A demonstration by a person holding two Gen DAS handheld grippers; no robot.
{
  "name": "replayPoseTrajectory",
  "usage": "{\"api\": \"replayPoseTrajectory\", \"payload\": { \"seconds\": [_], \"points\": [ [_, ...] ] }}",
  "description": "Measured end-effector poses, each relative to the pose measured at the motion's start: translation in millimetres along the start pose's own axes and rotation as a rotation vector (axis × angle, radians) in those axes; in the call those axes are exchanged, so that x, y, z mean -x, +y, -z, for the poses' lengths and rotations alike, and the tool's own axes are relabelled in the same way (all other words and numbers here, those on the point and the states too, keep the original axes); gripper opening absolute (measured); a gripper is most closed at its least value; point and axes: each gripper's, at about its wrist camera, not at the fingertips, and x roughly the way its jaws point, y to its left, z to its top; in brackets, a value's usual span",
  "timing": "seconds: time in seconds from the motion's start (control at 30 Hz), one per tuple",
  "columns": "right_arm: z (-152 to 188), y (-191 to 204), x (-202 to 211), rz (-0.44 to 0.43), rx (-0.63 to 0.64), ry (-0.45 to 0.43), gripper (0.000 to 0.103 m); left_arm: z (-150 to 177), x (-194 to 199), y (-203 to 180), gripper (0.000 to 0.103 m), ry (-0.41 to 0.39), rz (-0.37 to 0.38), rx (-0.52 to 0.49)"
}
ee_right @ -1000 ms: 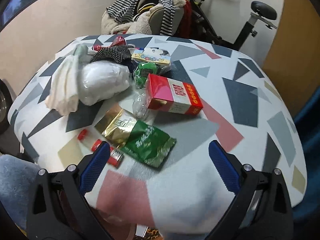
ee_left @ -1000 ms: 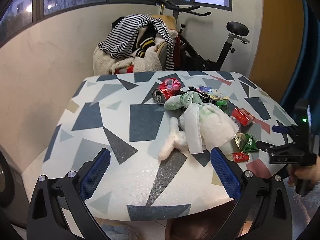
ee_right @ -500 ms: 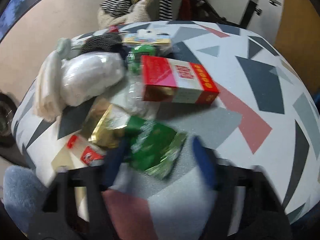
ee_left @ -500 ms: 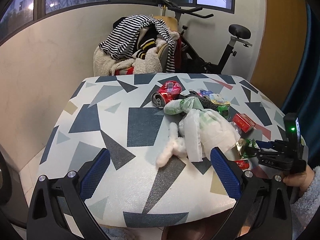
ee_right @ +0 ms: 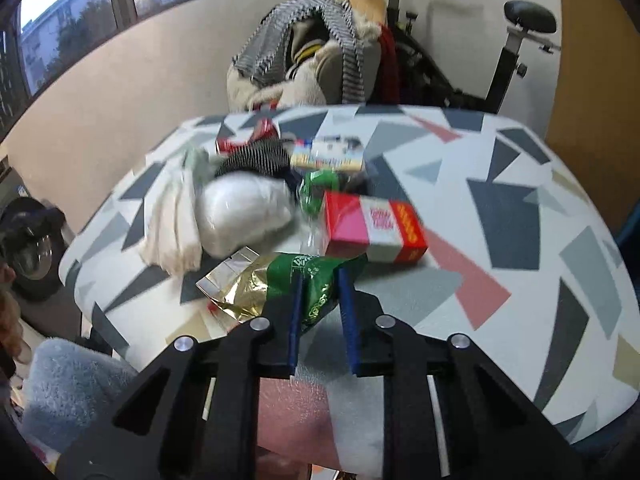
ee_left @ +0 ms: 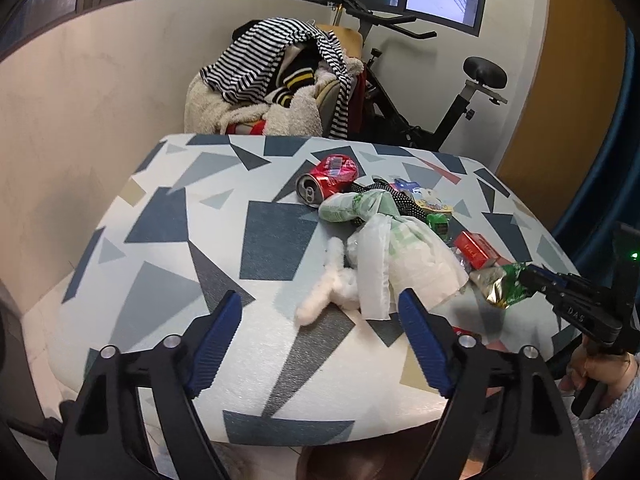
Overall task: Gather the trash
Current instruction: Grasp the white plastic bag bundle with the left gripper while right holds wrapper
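Trash lies piled on the patterned table (ee_left: 180, 240): a crushed red can (ee_left: 328, 180), a white plastic bag (ee_left: 404, 256) and a red box (ee_left: 478, 248). My right gripper (ee_right: 322, 280) is shut on a green and gold snack wrapper (ee_right: 256, 288), which hangs just above the tabletop. From the left wrist view that wrapper (ee_left: 500, 284) is pinched at the tip of the right gripper (ee_left: 532, 276), with a shadow under it. My left gripper (ee_left: 320, 320) hovers over the table's near edge, its jaws closing with nothing between them. A white fluffy wad (ee_left: 320, 300) lies just beyond its fingertips.
Past the far edge of the table stands a chair heaped with striped clothes (ee_left: 280, 84) and an exercise bike (ee_left: 460, 112). The red box (ee_right: 372, 228) lies right behind the lifted wrapper. The left half of the tabletop is bare. A person's hand (ee_left: 592, 364) holds the right gripper.
The right gripper went from wide open over the wrapper to shut on it, and lifted it off the table. The left gripper's jaws have drawn closer together.
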Motion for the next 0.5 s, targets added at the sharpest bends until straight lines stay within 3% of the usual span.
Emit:
{"api": "replayPoseTrajectory", "payload": {
  "seconds": [0.17, 0.3, 0.5],
  "points": [
    [-10.0, 0.8, 11.6, -0.005, 0.007, -0.048, 0.020, -10.8, -10.3, -6.6, 0.069, 0.009, 0.073, 0.015],
    [-16.9, 2.4, 16.5, -0.016, 0.019, -0.070, 0.020, -23.9, -34.7, -16.7, 0.055, 0.043, 0.147, 0.022],
    [-19.1, -0.3, 21.8, -0.011, 0.022, -0.094, 0.019, -55.9, -80.3, -12.1, 0.055, 0.105, 0.264, 0.208]
  ]
}}
